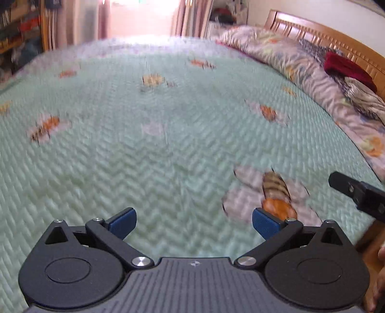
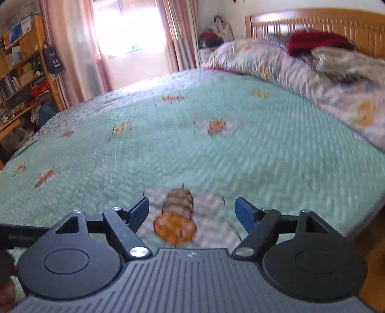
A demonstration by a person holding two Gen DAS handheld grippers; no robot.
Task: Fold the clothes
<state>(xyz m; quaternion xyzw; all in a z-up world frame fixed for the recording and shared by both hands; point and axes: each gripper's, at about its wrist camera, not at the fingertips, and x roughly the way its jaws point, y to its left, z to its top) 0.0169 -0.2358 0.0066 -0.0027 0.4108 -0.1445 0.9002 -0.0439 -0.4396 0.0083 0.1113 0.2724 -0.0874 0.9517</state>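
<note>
My left gripper (image 1: 194, 224) is open and empty, held above a green quilted bedspread (image 1: 144, 144) with bee prints. My right gripper (image 2: 192, 213) is open and empty too, over a large bee print (image 2: 176, 216) near the bed's front edge. The tip of the right gripper also shows at the right edge of the left wrist view (image 1: 356, 190). A pile of clothes lies by the headboard: a dark red garment (image 2: 315, 42) and a grey patterned one (image 2: 341, 62), also in the left wrist view (image 1: 344, 69). Both views are motion-blurred.
A rolled floral duvet (image 2: 300, 79) runs along the head of the bed under the clothes. A wooden headboard (image 2: 324, 21) stands behind it. A cluttered wooden bookshelf (image 2: 21, 72) and pink curtains (image 2: 69, 48) stand beyond the far side. Wooden floor (image 2: 370, 252) lies at the right.
</note>
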